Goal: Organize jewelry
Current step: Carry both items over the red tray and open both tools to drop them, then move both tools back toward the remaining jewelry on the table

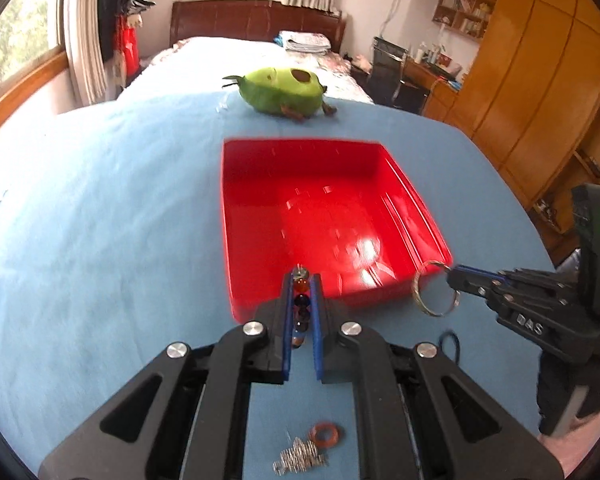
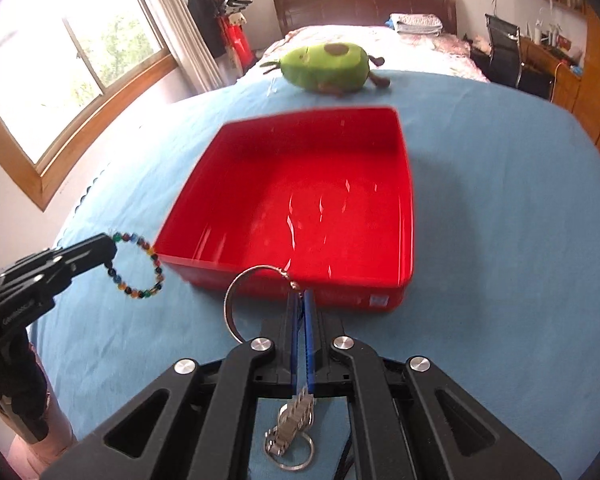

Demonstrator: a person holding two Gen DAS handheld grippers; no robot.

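Left gripper (image 1: 301, 280) is clamping the bracelet (image 2: 138, 264), right gripper (image 2: 299, 300) pinching the bangle (image 2: 236, 300), both nearing the tray's (image 2: 300, 114) front edge for dropping in.

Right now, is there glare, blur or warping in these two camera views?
Left wrist view: white glare streaks on the red tray floor, its rims smeared by motion blur. Right wrist view: the window is blown out, and the tray's far rim is soft. Both views: fisheye bends the blue cloth into a dome, with dark corners.
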